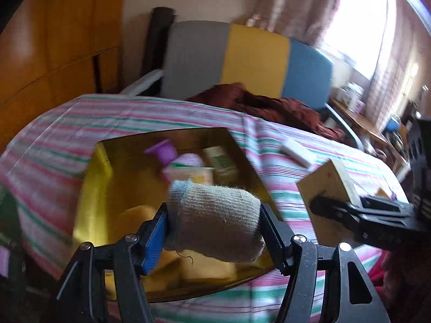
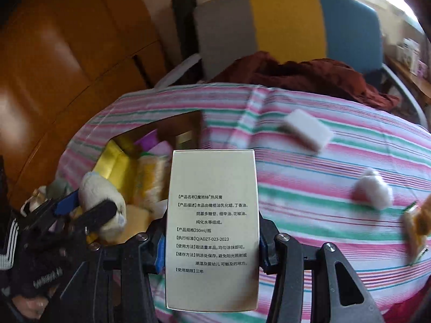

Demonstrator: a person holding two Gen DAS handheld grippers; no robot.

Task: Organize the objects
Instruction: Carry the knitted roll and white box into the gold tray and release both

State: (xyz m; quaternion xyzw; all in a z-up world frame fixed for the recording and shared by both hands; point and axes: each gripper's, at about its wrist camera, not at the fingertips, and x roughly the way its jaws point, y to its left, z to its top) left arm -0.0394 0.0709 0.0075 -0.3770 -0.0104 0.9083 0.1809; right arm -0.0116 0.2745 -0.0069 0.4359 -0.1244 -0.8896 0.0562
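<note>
My left gripper (image 1: 214, 226) is shut on a rolled grey sock (image 1: 215, 215) and holds it over the open gold box (image 1: 91, 188) on the striped bed. In the right wrist view the same sock (image 2: 99, 202) shows at lower left in the left gripper (image 2: 89, 212). My right gripper (image 2: 211, 242) is shut on a cream carton with printed text (image 2: 211, 228), held upright to the right of the gold box (image 2: 113, 161). In the left wrist view that carton (image 1: 326, 185) appears at right in the right gripper (image 1: 336, 207). The box holds a purple cup (image 1: 163, 150), tubes and yellow items.
A white block (image 2: 307, 129), a white fluffy ball (image 2: 373, 191) and an orange-and-white item (image 2: 416, 223) lie on the striped cover (image 2: 296, 183). A dark red cloth (image 2: 296, 75) and a grey, yellow and blue chair back (image 2: 285, 21) stand behind. Wooden cabinets (image 2: 67, 53) are at left.
</note>
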